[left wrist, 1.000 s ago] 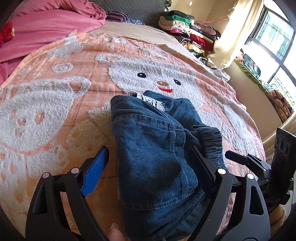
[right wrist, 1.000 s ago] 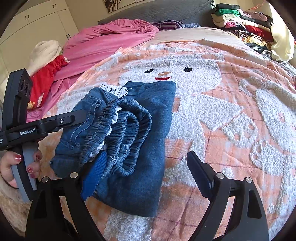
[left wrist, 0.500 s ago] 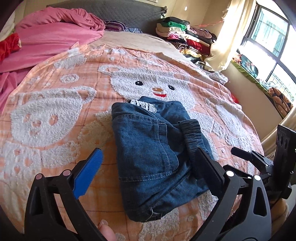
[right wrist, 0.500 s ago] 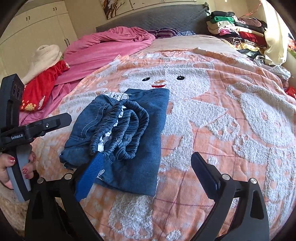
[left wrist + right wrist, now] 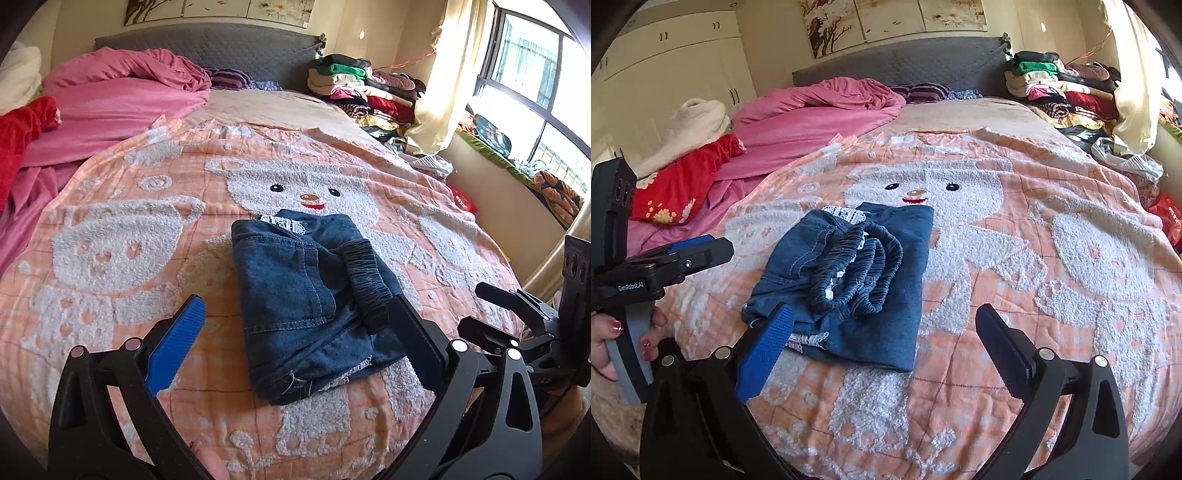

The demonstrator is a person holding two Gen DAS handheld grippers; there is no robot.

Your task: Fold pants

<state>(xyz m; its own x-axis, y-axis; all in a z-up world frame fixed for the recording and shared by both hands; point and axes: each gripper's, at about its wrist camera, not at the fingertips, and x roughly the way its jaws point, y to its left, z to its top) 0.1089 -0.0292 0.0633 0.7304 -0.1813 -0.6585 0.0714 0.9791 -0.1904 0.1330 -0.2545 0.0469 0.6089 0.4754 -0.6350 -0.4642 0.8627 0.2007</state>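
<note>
Denim pants folded on blanket | both grippers' fingers just opened wide, empty, now farther back

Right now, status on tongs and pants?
Both tongs, left and right, open, empty. Pants folded on blanket. Nothing in the way.

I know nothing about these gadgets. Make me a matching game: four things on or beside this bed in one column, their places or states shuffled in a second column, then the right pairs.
Things:
1. denim pants
2. pink duvet
3. stack of clothes
4. left gripper

Places or states:
A. piled by the headboard, window side
B. jaws wide apart, holding nothing
C. folded on the bear blanket
D. bunched at the bed's far left

Pairs: 1-C, 2-D, 3-A, 4-B
</note>
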